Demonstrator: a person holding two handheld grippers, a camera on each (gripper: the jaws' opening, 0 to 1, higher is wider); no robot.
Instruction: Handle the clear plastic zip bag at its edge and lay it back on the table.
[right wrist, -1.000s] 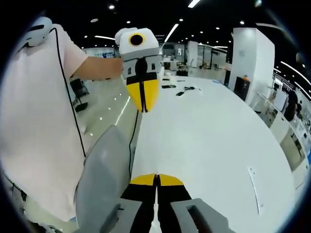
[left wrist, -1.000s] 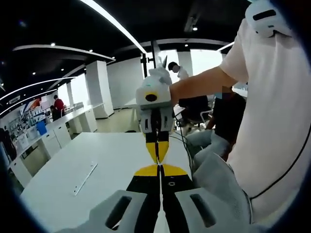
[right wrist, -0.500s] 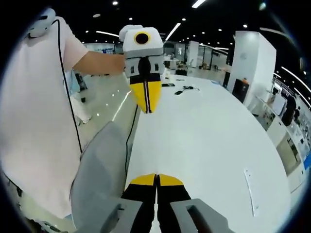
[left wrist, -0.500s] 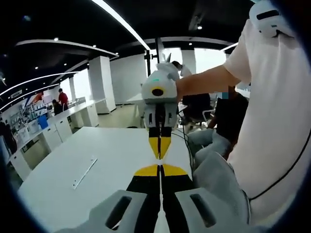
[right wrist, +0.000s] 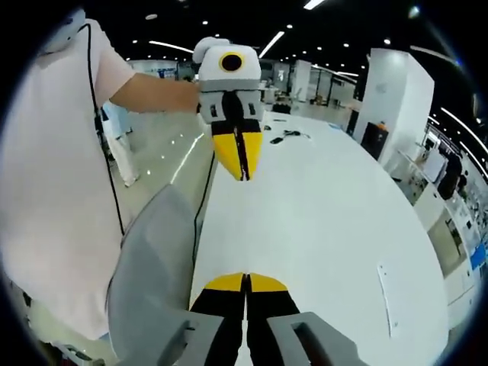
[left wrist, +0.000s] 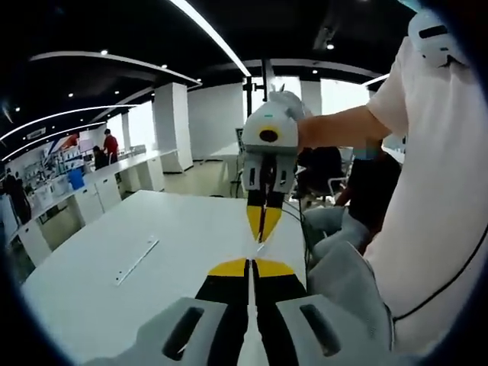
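**Two tongs tip to tip above the white table**

On the left, a pale strip (left wrist: 136, 261) lies flat on the table (left wrist: 84, 305), well apart from the tools. It may be the zip bag, but I cannot tell. In the middle, the left gripper (left wrist: 251, 263) and right gripper (left wrist: 261, 235) face each other, both pinched narrow, perhaps sharing a clear edge too thin to see. On the right stands the person (left wrist: 435, 191).

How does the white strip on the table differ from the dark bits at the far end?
The strip is white, long and thin; the dark bits are small and irregular. The strip lies alone near the table's side edge; the dark bits sit grouped. Both lie flat.
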